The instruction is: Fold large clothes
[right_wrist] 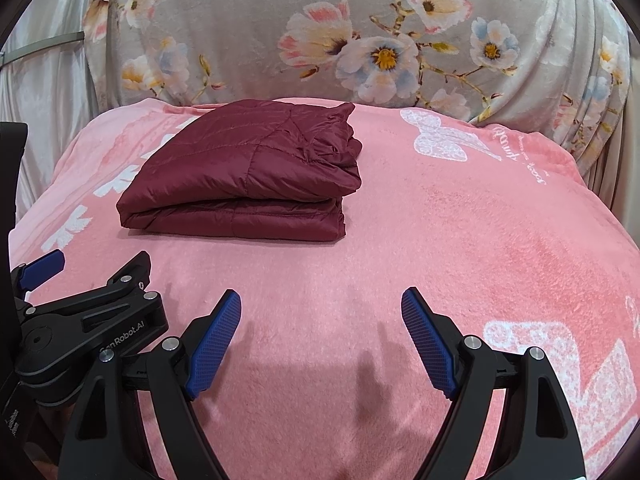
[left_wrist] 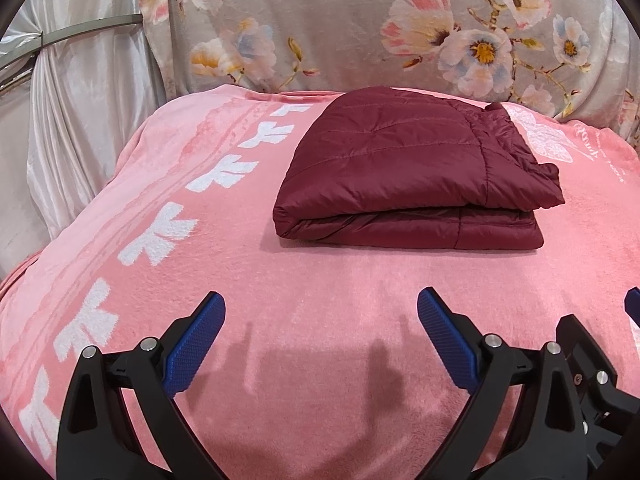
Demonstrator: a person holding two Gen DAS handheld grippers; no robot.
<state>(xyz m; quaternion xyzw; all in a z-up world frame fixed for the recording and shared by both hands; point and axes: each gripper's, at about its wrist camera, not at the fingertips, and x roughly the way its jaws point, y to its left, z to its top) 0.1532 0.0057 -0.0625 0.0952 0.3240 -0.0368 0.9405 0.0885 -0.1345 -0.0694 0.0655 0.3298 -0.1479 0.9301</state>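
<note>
A dark red quilted jacket [left_wrist: 408, 168] lies folded into a flat, thick rectangle on the pink blanket [left_wrist: 320, 280]; in the right wrist view the jacket [right_wrist: 248, 176] sits left of centre. My left gripper [left_wrist: 322, 306] is open and empty, hovering over bare blanket in front of the jacket. My right gripper [right_wrist: 322, 300] is open and empty too, in front of and to the right of the jacket. The left gripper's body [right_wrist: 80, 320] shows at the lower left of the right wrist view. Neither gripper touches the jacket.
The pink blanket with white flower and butterfly prints [right_wrist: 448, 140] covers a raised bed-like surface. A grey floral cloth [left_wrist: 400, 28] hangs behind it. A shiny white curtain [left_wrist: 80, 100] hangs at the left. The blanket drops off at the left and right edges.
</note>
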